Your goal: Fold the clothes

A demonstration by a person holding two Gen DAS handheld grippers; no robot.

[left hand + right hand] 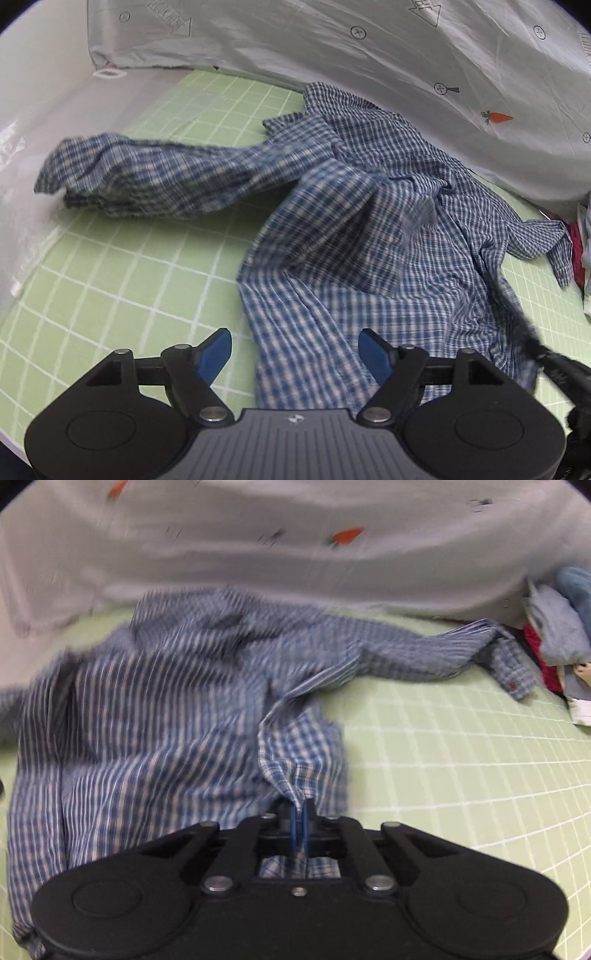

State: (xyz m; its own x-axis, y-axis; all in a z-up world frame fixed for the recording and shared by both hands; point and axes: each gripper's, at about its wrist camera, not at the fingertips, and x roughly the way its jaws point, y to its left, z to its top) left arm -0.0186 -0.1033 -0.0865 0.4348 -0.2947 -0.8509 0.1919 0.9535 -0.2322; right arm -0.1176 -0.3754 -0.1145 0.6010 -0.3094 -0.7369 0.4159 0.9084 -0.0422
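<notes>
Right tool (300,821) clamping plaid shirt (166,709) hem at frame bottom center; left tool (295,354) hovering spread apart over shirt on green grid mat (110,288).

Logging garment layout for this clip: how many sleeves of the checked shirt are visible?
2. One sleeve stretches left across the green mat; the other sleeve runs right toward the clothes pile. The right hand-held gripper pinches the shirt's hem.

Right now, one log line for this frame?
task: fold clothes | left gripper: open, over hem | right gripper: shut on plaid shirt edge | shirt: crumpled, unfolded on green grid mat
</notes>
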